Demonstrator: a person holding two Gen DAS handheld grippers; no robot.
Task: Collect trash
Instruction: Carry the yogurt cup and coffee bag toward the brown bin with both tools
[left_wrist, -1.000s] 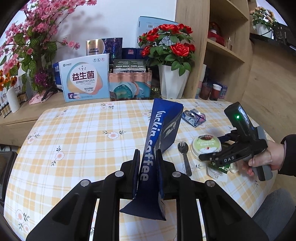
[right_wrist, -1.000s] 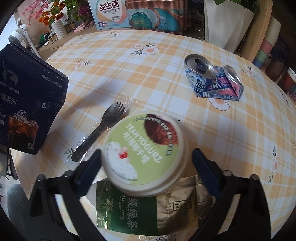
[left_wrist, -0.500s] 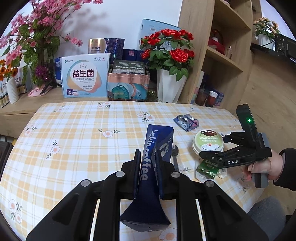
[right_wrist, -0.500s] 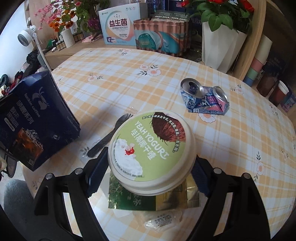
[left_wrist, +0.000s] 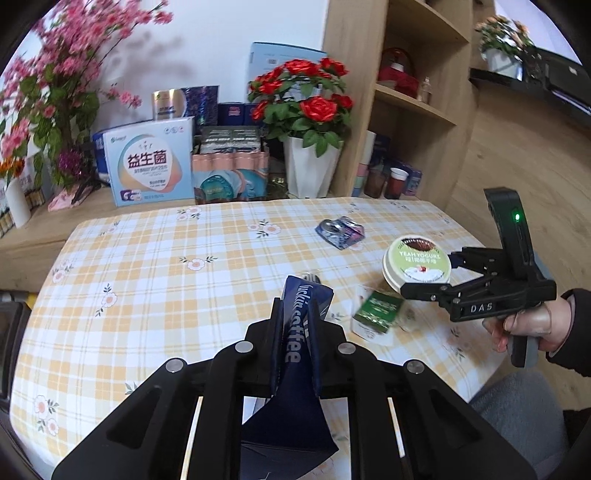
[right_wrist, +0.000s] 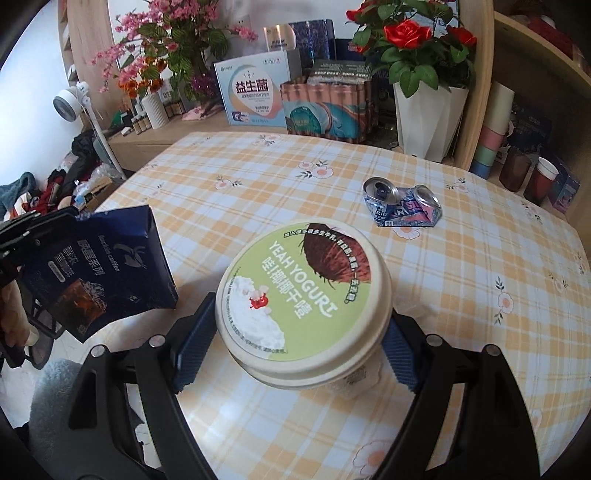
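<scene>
The round tabletop (left_wrist: 155, 266), under a yellow plaid cloth with small flowers, fills most of both views; behind it stand a potted rose plant (left_wrist: 310, 122) and printed boxes on a low sideboard.

Next in size is the dark blue Luckin coffee bag (right_wrist: 99, 273). The left hand-held gripper (left_wrist: 294, 334) is clamped on its narrow folded edge, and its jaws have just been closing a little further on the paper. The bag hangs clear of the cloth at the left side of the table, its long axis running forward along the fingers.

The yogurt tub (right_wrist: 303, 302), cream-walled with a green lid, sits between the wide-set pads of the right hand-held gripper (right_wrist: 295, 354), which grips its sides. In the left wrist view the tub is lifted off the cloth, over the table's right edge.

Left on the cloth are the crushed drink can (right_wrist: 400, 205), a green tea packet (left_wrist: 376, 308) and a clear wrapper beside it; a dark utensil is mostly hidden behind the bag.

Both grippers are full, so my judgement is that the load must be dropped somewhere first; no bin is in view. The can lies ahead and to the right of the tub, its long axis across the view, nearer the right hand.
</scene>
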